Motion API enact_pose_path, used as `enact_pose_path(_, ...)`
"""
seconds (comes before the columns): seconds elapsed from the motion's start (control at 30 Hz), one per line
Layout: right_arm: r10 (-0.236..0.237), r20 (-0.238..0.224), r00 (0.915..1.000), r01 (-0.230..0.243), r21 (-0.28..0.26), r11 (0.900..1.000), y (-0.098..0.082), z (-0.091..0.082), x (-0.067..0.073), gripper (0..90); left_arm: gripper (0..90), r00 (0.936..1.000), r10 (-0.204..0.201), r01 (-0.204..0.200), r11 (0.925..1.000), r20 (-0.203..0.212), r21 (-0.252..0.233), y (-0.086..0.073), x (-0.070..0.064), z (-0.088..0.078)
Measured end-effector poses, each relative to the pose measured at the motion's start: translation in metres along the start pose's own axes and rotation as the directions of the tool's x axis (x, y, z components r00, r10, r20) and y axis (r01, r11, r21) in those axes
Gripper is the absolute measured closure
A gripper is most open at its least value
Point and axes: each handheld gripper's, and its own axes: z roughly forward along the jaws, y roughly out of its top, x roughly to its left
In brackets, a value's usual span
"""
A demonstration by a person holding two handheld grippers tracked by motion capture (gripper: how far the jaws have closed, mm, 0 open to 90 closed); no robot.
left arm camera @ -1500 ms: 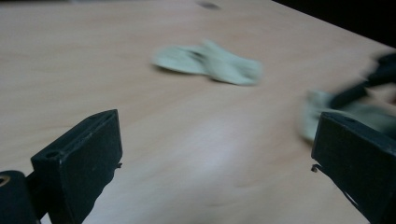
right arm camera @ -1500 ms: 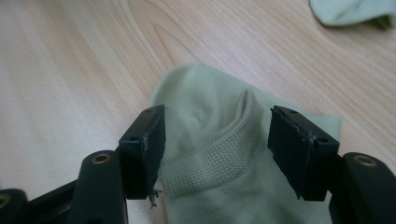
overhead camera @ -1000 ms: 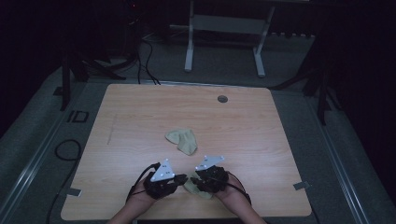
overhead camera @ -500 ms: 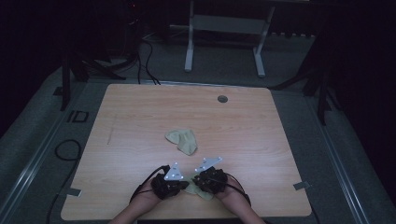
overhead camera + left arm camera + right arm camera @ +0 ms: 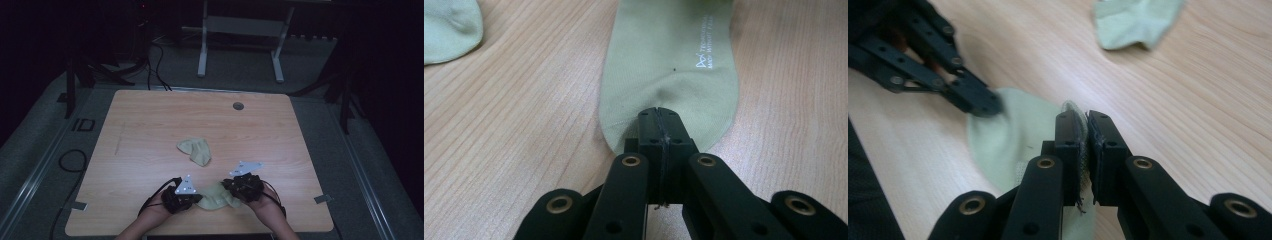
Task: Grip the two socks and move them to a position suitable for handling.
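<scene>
A pale green sock (image 5: pixel 216 196) lies near the table's front edge, stretched between my two grippers. My left gripper (image 5: pixel 199 201) is shut on its toe end, and in the left gripper view the jaws (image 5: pixel 659 117) pinch the rounded tip of the sock (image 5: pixel 674 60), which bears small white print. My right gripper (image 5: pixel 229 192) is shut on the other end. In the right gripper view its jaws (image 5: pixel 1083 122) clamp a fold of ribbed edge, with the sock (image 5: pixel 1008 135) running left to the left gripper (image 5: pixel 983 105). A second matching sock (image 5: pixel 195 150) lies crumpled mid-table.
The wooden table (image 5: pixel 150 120) has a round cable hole (image 5: pixel 238 106) at the back. Cables trail from both grippers over the front edge. A white frame stands on the floor (image 5: pixel 240 45) behind the table. The second sock (image 5: pixel 1133 20) lies beyond the right gripper.
My right gripper has moved to the right and slightly up, drawing the sock out between the two grippers. The left gripper has stayed almost where it was.
</scene>
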Motion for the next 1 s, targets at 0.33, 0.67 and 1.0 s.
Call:
enact_pose_path(0.33,0.105,0.038,0.9938,-0.106,0.024,0.994,-0.023,-0.008,-0.034,83.3,89.3,0.9989,0.041,-0.042,0.9989,0.021,0.021,0.003,0.003,0.000)
enact_pose_path(0.67,0.151,0.068,0.9862,-0.155,0.062,0.986,-0.035,-0.004,-0.047,71.9,88.9,0.9983,0.056,-0.056,0.9983,0.012,0.015,0.005,0.004,0.001)
enact_pose_path(1.0,0.106,0.065,0.9923,-0.109,0.042,0.993,-0.038,-0.011,-0.036,84.5,84.8,0.9996,0.027,-0.027,0.9979,0.002,-0.060,0.015,-0.009,-0.014)
